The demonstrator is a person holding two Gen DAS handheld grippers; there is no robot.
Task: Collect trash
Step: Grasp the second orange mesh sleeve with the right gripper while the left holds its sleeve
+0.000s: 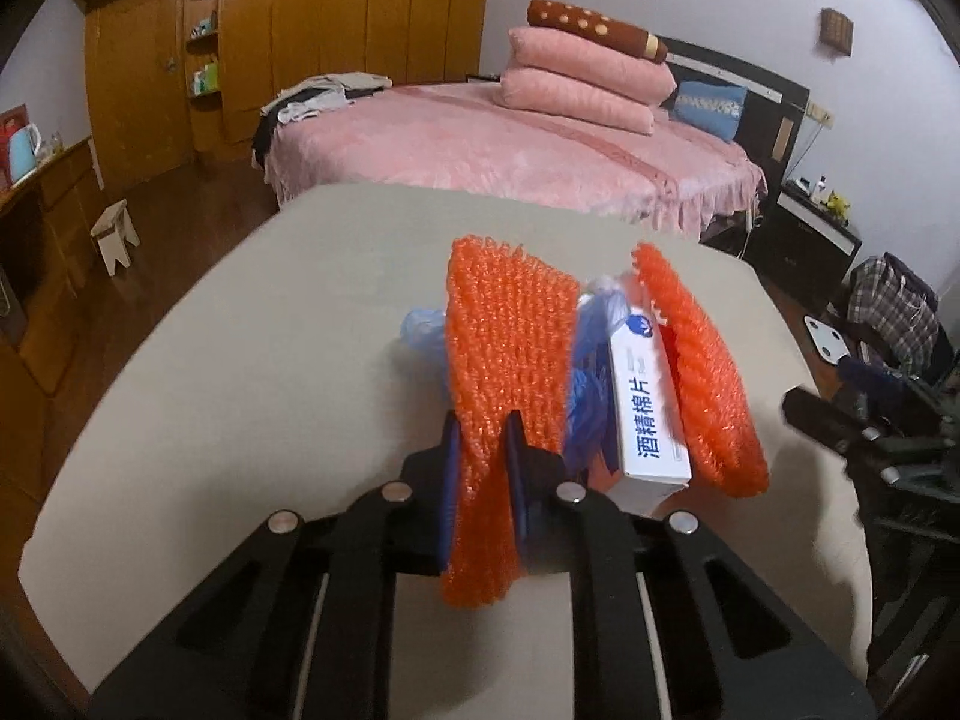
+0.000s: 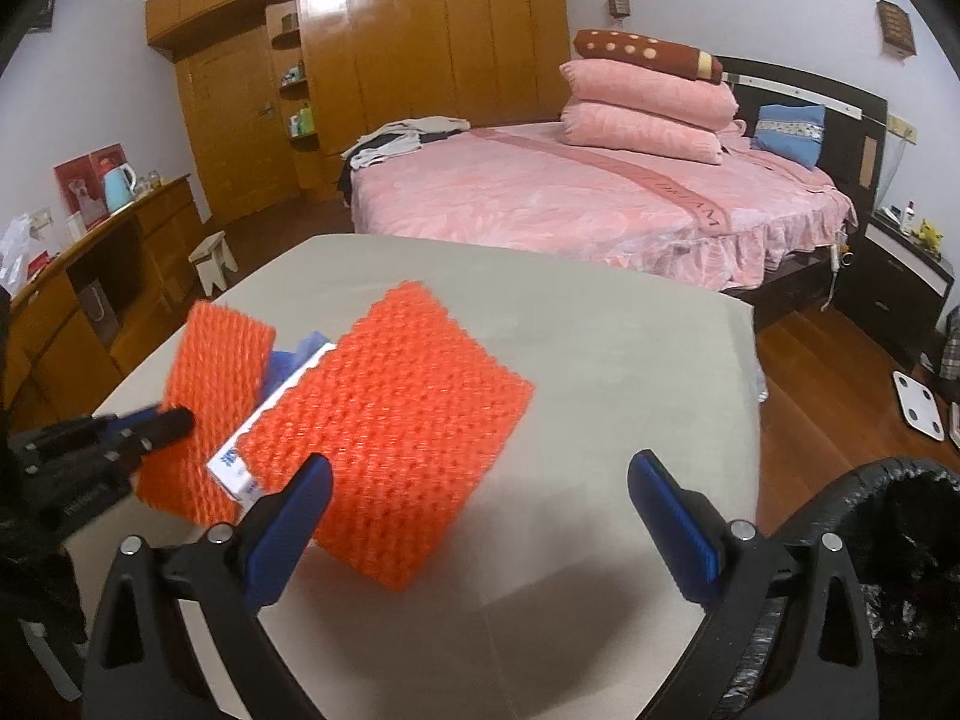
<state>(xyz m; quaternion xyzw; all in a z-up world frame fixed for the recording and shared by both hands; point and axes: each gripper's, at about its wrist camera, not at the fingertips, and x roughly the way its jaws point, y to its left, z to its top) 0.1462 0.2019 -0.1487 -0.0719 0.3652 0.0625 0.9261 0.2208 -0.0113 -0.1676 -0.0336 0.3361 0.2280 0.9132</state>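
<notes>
In the left wrist view, the left gripper was clenched on a flap of the orange foam mesh wrap, which cradled a white cardboard box and blue crumpled plastic above the beige surface. In the right wrist view, the right gripper stood released just beside the wrap, with the black-lined bin beyond it; carrying the bundle level to that bin would likely keep the box from slipping out.

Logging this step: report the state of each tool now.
Left tool: closed on the orange foam net.
Right tool: open, holding nothing.
</notes>
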